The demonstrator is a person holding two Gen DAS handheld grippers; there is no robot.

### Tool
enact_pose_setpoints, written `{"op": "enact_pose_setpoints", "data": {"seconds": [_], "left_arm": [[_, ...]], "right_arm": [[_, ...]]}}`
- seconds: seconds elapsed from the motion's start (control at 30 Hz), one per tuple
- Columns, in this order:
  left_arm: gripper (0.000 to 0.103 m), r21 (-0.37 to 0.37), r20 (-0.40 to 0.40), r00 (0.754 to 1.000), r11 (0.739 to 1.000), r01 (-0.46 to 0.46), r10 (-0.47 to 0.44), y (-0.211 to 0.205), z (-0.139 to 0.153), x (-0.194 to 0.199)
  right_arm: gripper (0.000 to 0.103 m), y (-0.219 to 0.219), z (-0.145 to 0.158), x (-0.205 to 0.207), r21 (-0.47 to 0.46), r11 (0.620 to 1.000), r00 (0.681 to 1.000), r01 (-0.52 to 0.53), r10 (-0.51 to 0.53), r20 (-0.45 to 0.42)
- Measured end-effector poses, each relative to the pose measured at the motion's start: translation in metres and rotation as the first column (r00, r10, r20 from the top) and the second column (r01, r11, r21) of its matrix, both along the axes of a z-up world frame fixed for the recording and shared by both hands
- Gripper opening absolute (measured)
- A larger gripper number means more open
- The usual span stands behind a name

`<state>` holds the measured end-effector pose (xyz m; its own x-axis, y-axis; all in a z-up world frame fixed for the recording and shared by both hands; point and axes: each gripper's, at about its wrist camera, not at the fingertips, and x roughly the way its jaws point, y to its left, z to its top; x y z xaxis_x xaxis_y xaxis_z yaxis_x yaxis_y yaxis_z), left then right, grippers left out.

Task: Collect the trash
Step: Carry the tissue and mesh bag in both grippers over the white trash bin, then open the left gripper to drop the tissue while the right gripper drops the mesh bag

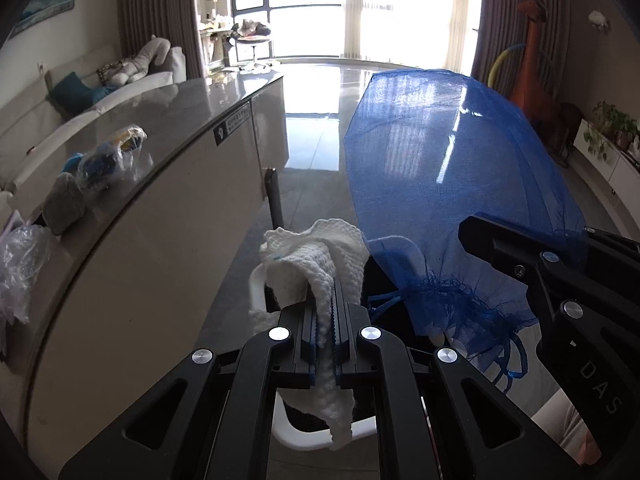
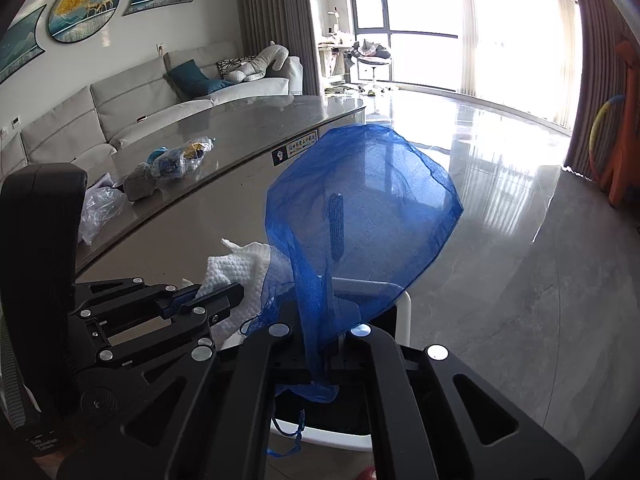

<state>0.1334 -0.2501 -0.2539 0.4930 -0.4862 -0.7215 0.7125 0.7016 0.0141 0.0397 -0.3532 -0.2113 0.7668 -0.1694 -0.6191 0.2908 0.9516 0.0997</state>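
While clear plastic wrappers [image 1: 108,160] and a grey crumpled item [image 1: 64,208] lie on the grey table [image 1: 192,112] at the far left, the left gripper [image 1: 332,304] is clamped on a white paper towel [image 1: 320,256], which drapes over and between its closed jaws. Below it sits a white-rimmed bin [image 1: 316,436] on the floor beside the table. Further right, the right gripper [image 2: 320,360] is closed on the lower edge of a blue mesh bag [image 2: 360,208], which billows upward above the bin. An orange giraffe figure [image 1: 536,64] stands at the far right.
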Motion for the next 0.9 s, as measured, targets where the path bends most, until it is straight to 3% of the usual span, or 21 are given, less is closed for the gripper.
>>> {"op": "enact_pose_setpoints", "data": {"seconds": [0.4,0.67,0.77,0.83,0.87,0.9], "left_arm": [[0.006,0.085,-0.073,0.996,0.995,0.056,-0.050,-0.042,-0.034,-0.005],[0.006,0.104,-0.178,0.983,0.992,0.064,-0.045,-0.059,-0.071,0.013],[0.010,0.126,-0.163,0.986,0.990,0.067,-0.046,-0.063,-0.077,0.010],[0.044,0.153,-0.154,0.987,0.986,0.062,-0.038,-0.066,-0.078,0.010],[0.085,0.165,-0.150,0.988,0.985,0.054,-0.029,-0.067,-0.079,0.012],[0.098,0.172,-0.126,0.992,0.984,0.038,-0.016,-0.066,-0.078,0.011]], "right_arm": [[0.004,-0.027,-0.020,0.000,0.019,0.998,0.997,0.063,-0.063,-0.034],[0.004,-0.039,-0.041,0.001,0.014,0.994,0.990,0.108,-0.106,-0.097],[0.003,-0.040,-0.044,0.003,0.021,0.995,0.990,0.095,-0.093,-0.106],[0.004,-0.040,-0.047,0.004,0.031,0.996,0.991,0.084,-0.081,-0.110],[0.004,-0.041,-0.049,0.006,0.041,0.996,0.991,0.080,-0.075,-0.111],[0.004,-0.041,-0.050,0.007,0.044,0.996,0.991,0.079,-0.074,-0.114]]}}
